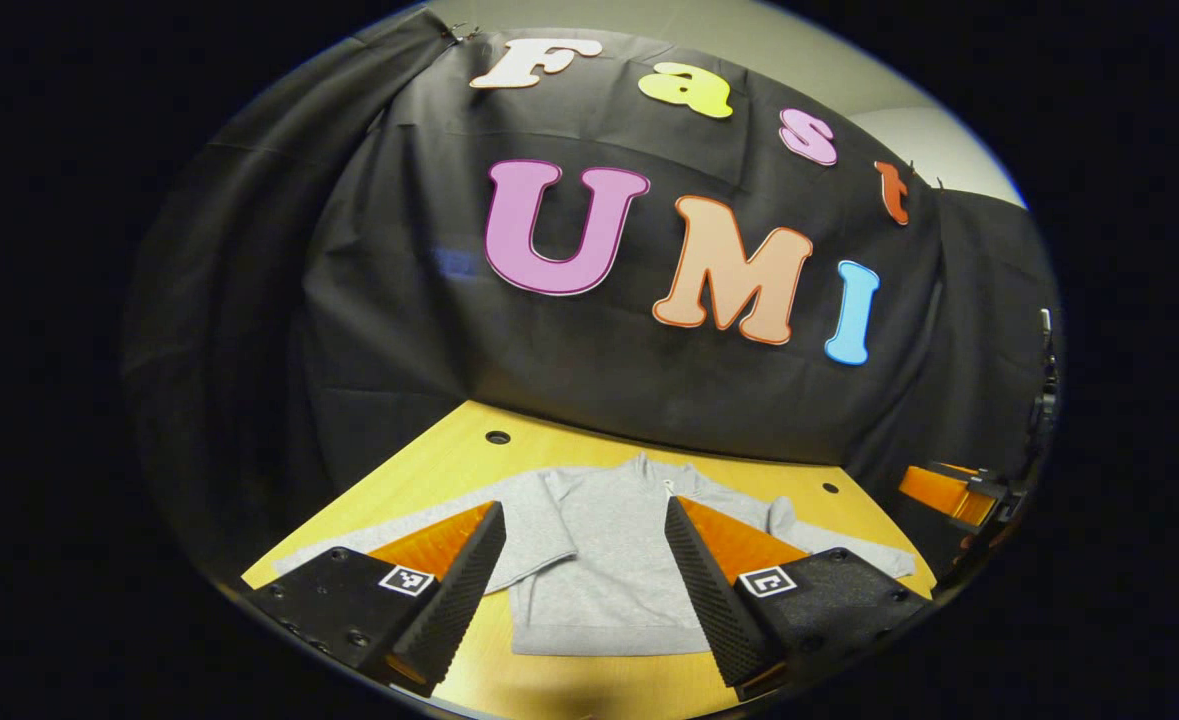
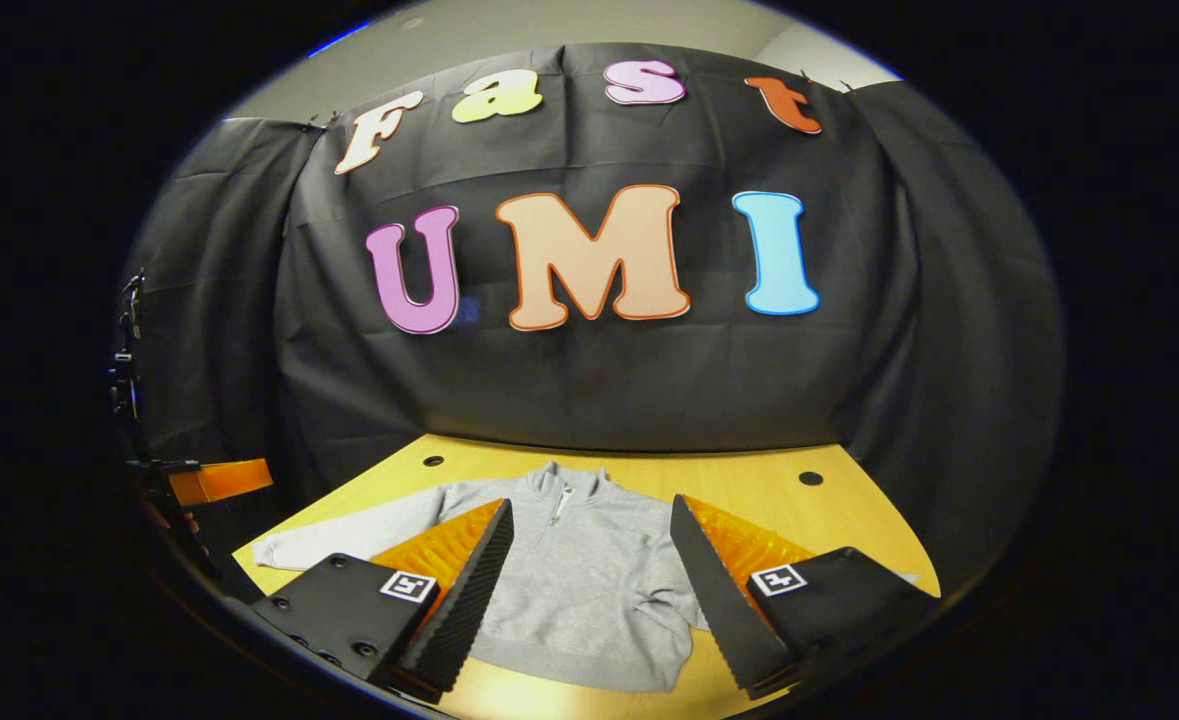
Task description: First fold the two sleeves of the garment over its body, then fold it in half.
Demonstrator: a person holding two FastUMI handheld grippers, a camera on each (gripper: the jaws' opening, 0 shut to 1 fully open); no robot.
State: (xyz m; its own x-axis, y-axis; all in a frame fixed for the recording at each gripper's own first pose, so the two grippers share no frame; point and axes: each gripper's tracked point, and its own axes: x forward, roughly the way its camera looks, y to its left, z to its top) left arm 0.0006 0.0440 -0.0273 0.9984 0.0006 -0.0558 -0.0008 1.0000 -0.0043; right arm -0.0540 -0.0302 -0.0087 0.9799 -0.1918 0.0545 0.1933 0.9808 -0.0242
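Nothing of the task is done yet, by the look of it: the grey garment [image 1: 599,565] lies flat on the yellow table [image 1: 449,460], front up, collar toward the black cloth wall, with both sleeves spread out to the sides and the hem toward the near edge. The left sleeve [image 2: 349,535] runs out to the table's left side and the right sleeve [image 1: 849,550] to its right, neither one folded over the body, so both sleeve folds and the final half-fold are left. The left gripper [image 1: 579,575] hovers above the near part of the garment with its jaws spread wide, holding nothing; the right gripper [image 2: 589,580] hangs likewise, jaws wide apart and empty (no cloth between the ribbed pads of either). From the left gripper view the far right sleeve is traceable past the right finger toward the table's right edge, with an orange part of the other gripper at the far right; the right gripper view gives the zipped collar [image 2: 561,490] and the left sleeve's cuff more plainly.
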